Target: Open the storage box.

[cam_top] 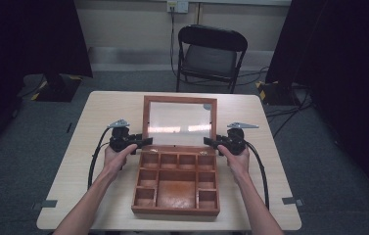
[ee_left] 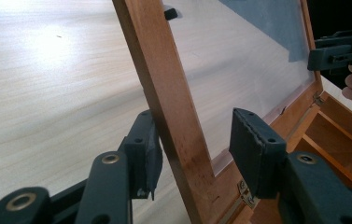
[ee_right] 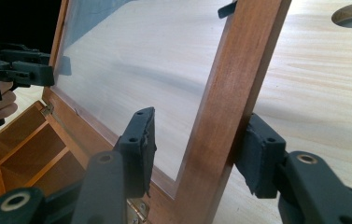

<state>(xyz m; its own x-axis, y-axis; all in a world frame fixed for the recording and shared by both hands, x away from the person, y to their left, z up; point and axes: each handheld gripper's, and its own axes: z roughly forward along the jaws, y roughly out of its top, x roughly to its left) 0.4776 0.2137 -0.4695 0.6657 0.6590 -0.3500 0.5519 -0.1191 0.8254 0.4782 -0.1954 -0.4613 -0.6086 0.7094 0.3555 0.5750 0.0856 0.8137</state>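
Note:
A wooden box [cam_top: 174, 210] with several bare compartments stands in the middle of the table, its glass-paned lid [cam_top: 179, 100] raised and leaning back. My left gripper [cam_top: 145, 142] is open and straddles the lid's left side rail [ee_left: 164, 84]; its outer jaw rests against the wood and its inner jaw stands off in front of the pane. My right gripper [cam_top: 209, 142] is open astride the right rail [ee_right: 239, 84], outer jaw against the wood and inner jaw apart. Each gripper view shows the other gripper [ee_left: 341, 51] [ee_right: 15, 70] across the pane.
The light wooden table [cam_top: 103, 112] has bare room on both sides of the box. A black folding chair [cam_top: 211, 51] stands behind the far edge. Dark curtains hang at left and right, and cables lie on the grey floor.

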